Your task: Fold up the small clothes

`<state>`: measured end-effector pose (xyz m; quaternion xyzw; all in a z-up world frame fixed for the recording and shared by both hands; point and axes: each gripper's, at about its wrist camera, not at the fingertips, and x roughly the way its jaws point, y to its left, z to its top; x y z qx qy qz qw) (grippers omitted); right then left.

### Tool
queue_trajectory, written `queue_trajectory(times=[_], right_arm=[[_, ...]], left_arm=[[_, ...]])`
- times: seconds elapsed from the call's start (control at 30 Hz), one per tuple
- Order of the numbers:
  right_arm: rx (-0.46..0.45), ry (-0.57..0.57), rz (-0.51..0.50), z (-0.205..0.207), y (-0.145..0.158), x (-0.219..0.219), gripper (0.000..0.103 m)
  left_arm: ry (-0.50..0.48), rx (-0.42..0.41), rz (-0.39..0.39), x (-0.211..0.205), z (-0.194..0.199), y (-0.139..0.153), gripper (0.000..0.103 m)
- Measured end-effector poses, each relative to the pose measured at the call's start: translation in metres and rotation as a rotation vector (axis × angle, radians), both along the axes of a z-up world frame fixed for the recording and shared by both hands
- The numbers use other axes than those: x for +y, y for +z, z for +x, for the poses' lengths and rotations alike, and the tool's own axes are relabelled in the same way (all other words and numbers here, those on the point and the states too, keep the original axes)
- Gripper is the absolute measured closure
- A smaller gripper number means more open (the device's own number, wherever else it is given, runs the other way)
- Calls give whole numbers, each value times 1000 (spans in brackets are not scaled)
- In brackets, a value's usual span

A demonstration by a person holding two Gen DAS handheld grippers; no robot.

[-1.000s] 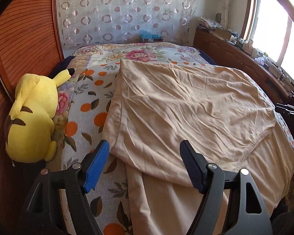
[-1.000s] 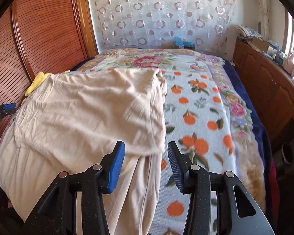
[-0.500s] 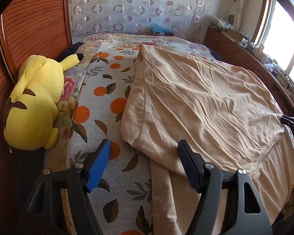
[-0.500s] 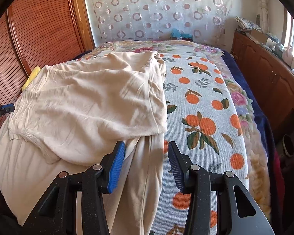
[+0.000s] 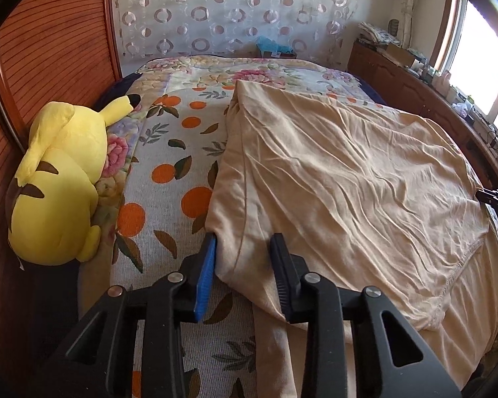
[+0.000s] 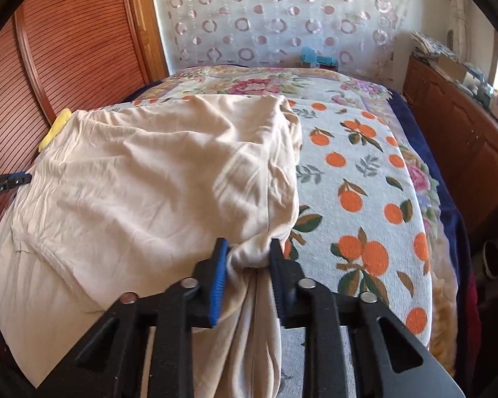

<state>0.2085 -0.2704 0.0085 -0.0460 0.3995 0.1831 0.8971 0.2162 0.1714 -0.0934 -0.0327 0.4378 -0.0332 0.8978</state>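
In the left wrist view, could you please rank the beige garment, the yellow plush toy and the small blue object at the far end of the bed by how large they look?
1. beige garment, by far the largest.
2. yellow plush toy.
3. blue object, smallest, though it lies farthest from the camera, so its true size is unsure.

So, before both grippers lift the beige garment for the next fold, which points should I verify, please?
1. Left gripper has cloth between its fingers: ok; the jaws have just been closing on the near left corner.
2. Right gripper bites the beige garment: ok, bunched fabric pressed between the fingers.
3. Only the top layer caught: cannot tell.
4. Yellow plush toy apart from the garment: ok.
5. Garment flat: not ok, wrinkled.
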Motion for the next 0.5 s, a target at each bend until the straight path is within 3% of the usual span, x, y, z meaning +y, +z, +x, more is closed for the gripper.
queue_trajectory(times=[0.13, 0.2, 0.27, 0.5], right_arm=[[-10, 11, -23, -3, -1, 1, 94], [-24, 12, -23, -4, 0, -1, 95], [-56, 8, -26, -8, 4, -2, 96], [-134, 21, -61, -24, 22, 6, 96]], left_arm=[[-3, -3, 2, -1, -1, 0, 71], [-7, -6, -5, -1, -2, 2, 89], [-13, -21, 5, -5, -5, 7, 95], [-57, -127, 53, -23, -19, 46, 97]])
